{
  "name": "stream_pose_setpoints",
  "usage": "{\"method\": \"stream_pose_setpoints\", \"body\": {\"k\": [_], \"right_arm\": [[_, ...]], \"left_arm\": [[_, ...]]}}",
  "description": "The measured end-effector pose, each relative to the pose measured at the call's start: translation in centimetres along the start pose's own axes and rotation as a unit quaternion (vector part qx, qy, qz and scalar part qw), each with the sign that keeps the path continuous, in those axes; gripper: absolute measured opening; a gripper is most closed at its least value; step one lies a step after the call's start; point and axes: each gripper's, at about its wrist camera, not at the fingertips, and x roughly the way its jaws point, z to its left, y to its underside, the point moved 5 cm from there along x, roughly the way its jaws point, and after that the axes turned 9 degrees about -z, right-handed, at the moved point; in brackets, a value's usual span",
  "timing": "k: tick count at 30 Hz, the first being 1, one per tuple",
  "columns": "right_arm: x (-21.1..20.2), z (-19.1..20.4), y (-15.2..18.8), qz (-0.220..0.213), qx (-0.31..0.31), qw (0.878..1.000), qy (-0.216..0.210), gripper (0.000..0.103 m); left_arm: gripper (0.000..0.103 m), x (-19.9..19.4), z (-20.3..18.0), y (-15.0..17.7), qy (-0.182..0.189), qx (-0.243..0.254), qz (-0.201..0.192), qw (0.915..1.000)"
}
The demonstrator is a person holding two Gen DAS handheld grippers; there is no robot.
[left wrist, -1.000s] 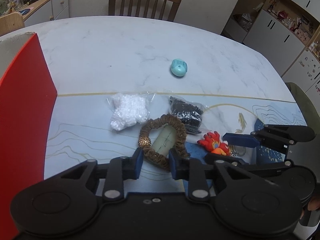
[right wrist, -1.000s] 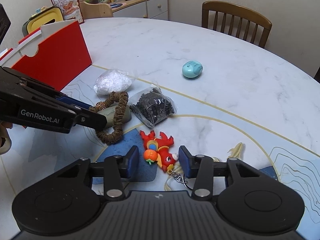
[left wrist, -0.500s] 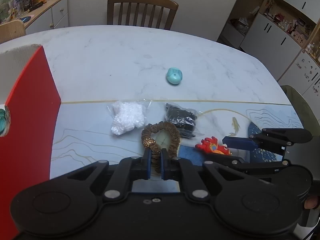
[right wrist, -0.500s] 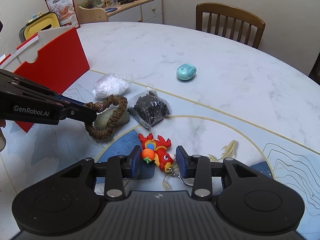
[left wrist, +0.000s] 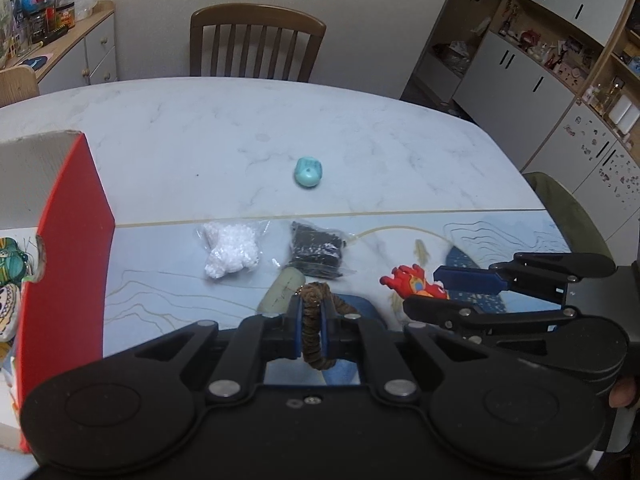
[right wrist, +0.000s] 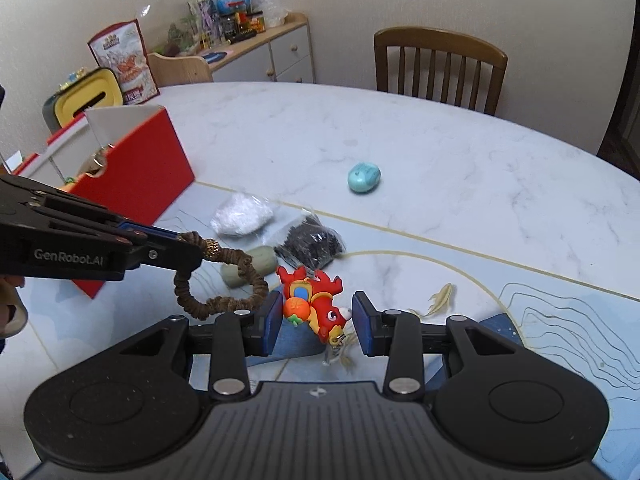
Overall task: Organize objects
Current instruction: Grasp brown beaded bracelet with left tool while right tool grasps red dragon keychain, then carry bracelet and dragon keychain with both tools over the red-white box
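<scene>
My left gripper (left wrist: 312,320) is shut on a brown scrunchie (left wrist: 314,336), which hangs from its fingertips clear of the table. In the right wrist view the left gripper (right wrist: 192,248) comes in from the left with the scrunchie (right wrist: 224,300) dangling as a loop. My right gripper (right wrist: 316,320) is open, its pads on either side of a red dragon keychain toy (right wrist: 314,308) lying on the blue mat. The left wrist view shows the right gripper (left wrist: 420,288) at the toy (left wrist: 408,282). An open red box (left wrist: 68,260) (right wrist: 140,176) stands to the left.
A grey-green oval (left wrist: 282,290) (right wrist: 256,264) lies under where the scrunchie was. Beyond it are a white bag (left wrist: 230,250), a black bag (left wrist: 318,248) and a teal lump (left wrist: 309,172). A wooden chair (left wrist: 256,44) stands at the marble table's far edge.
The left gripper shut on the scrunchie and raised it off the grey-green oval. The right gripper moved forward so its fingers now flank the red toy.
</scene>
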Motion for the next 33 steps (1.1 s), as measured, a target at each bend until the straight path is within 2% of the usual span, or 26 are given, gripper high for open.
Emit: {"method": "stream_pose_setpoints", "body": {"k": [10, 17, 25, 33], "right_arm": [[-3.1, 3.4, -2.2, -0.024, -0.011, 1.0, -0.002, 0.037], [-4.2, 6.4, -3.9, -0.038, -0.022, 0.999, -0.006, 0.037], [-4.3, 9.9, -6.0, -0.048, -0.035, 0.998, -0.011, 0.037], [-3.7, 13.9, -7.9, -0.057, -0.056, 0.997, -0.018, 0.037]], "left_arm": [[0.007, -3.4, 0.4, -0.6, 0.014, -0.009, -0.007, 0.9998], [0.007, -6.1, 1.9, -1.7, 0.019, -0.017, -0.033, 0.9991], [0.007, -9.0, 5.0, -3.4, 0.013, -0.025, -0.062, 0.9977], [0.007, -11.5, 9.3, -4.5, -0.009, -0.034, -0.083, 0.9959]]}}
